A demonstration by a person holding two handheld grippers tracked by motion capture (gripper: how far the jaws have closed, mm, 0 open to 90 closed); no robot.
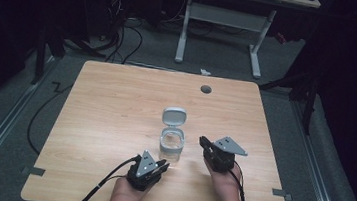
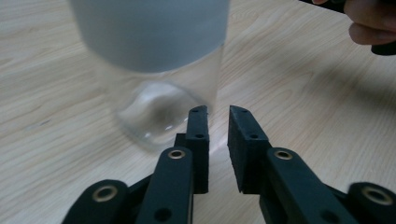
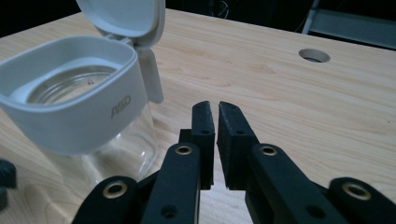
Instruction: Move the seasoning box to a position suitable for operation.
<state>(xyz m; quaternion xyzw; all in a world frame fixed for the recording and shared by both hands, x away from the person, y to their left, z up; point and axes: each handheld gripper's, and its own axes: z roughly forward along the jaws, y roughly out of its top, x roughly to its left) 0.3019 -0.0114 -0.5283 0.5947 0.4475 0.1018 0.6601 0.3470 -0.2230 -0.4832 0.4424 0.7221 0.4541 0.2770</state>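
Observation:
A clear glass jar with a pale grey collar stands upright at the middle of the wooden table. Its hinged lid is flipped up and back. My left gripper sits just front-left of the jar. In the left gripper view its jaws stand a narrow gap apart, empty, beside the jar's glass base. My right gripper is to the jar's right. In the right gripper view its jaws are almost together with nothing between them, and the jar and raised lid are at left.
A round cable hole lies near the table's far edge, also seen in the right gripper view. A white desk frame and floor cables lie beyond the table. The person's other hand shows in the left gripper view.

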